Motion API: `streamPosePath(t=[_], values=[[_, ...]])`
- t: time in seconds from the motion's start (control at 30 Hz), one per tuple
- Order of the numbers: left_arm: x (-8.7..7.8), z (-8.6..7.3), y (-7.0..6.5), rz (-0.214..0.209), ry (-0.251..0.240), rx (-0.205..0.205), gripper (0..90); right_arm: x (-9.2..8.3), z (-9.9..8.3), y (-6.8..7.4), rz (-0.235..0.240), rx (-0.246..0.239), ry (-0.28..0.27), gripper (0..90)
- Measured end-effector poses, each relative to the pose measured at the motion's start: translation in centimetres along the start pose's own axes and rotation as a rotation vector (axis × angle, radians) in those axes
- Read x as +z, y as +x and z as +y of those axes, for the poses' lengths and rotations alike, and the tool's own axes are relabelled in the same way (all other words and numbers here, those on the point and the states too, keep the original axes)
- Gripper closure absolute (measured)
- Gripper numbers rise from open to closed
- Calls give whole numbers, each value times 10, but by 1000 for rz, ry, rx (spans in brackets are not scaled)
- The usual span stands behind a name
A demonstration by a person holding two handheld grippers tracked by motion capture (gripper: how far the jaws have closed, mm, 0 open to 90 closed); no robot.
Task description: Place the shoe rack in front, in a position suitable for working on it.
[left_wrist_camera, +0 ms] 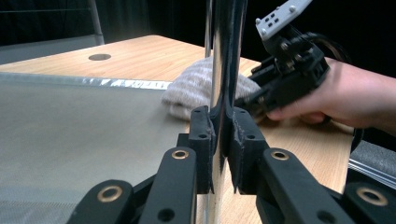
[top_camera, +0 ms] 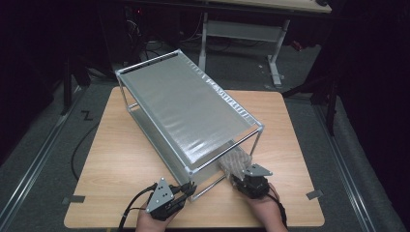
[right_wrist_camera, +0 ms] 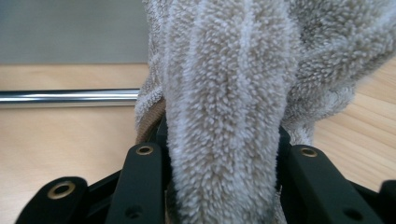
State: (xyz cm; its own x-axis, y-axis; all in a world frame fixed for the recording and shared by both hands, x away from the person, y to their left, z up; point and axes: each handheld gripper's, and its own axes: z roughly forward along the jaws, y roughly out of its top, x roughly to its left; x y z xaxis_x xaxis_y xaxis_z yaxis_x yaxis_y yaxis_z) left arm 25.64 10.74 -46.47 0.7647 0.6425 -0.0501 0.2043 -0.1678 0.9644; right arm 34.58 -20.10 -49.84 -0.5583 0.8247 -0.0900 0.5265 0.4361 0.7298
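Note:
A two-tier metal rack (top_camera: pixel 186 108) with grey mesh shelves stands slanted across the wooden table. My left gripper (top_camera: pixel 186 189) is shut on the rack's chrome corner post (left_wrist_camera: pixel 223 70) at the near corner; both pads clamp the post in the left gripper view. A beige ribbed towel (top_camera: pixel 236 162) lies at the rack's near right end, by the lower shelf. My right gripper (top_camera: pixel 241 180) is shut on the towel (right_wrist_camera: pixel 224 116), whose thick fold bulges up between the jaws. The left gripper view shows the towel (left_wrist_camera: pixel 196 86) and the right gripper (left_wrist_camera: pixel 257 100) behind the post.
The wooden table (top_camera: pixel 121 159) has bare board left of the rack and along the near edge. A chrome rail (right_wrist_camera: pixel 70 96) of the rack runs level just beyond the towel. Tape marks sit at the table's near corners (top_camera: pixel 73 199). A desk frame (top_camera: pixel 270 34) stands behind.

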Motion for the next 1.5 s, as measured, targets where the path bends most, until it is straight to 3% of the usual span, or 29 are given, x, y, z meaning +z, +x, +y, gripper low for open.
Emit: streamPosePath(t=[0.07, 0.2, 0.33, 0.57, 0.77, 1.17, 1.3, 1.5], values=[[0, 0, 0, -1, 0, 0, 804, -1, -1, -12, -34, 32, 7, 625], [0, 0, 0, -2, -1, 0, 804, -1, -3, -23, -41, 62, 9, 623], [0, 0, 0, -1, -1, -1, 803, -1, -3, -20, -43, 54, 6, 628], [0, 0, 0, -6, -3, -1, 803, -1, -2, -12, -3, 30, 5, 634], [0, 0, 0, -7, -3, -2, 803, -1, 0, 9, 52, -20, 3, 635], [0, -1, 0, -6, -4, -2, 804, -3, 3, 68, 187, -161, -14, 636], [1, -1, 0, -6, -5, -1, 804, -5, 4, 90, 258, -207, -23, 637], [0, -1, 0, -4, -6, -1, 804, -7, 4, 111, 292, -264, -29, 643]])
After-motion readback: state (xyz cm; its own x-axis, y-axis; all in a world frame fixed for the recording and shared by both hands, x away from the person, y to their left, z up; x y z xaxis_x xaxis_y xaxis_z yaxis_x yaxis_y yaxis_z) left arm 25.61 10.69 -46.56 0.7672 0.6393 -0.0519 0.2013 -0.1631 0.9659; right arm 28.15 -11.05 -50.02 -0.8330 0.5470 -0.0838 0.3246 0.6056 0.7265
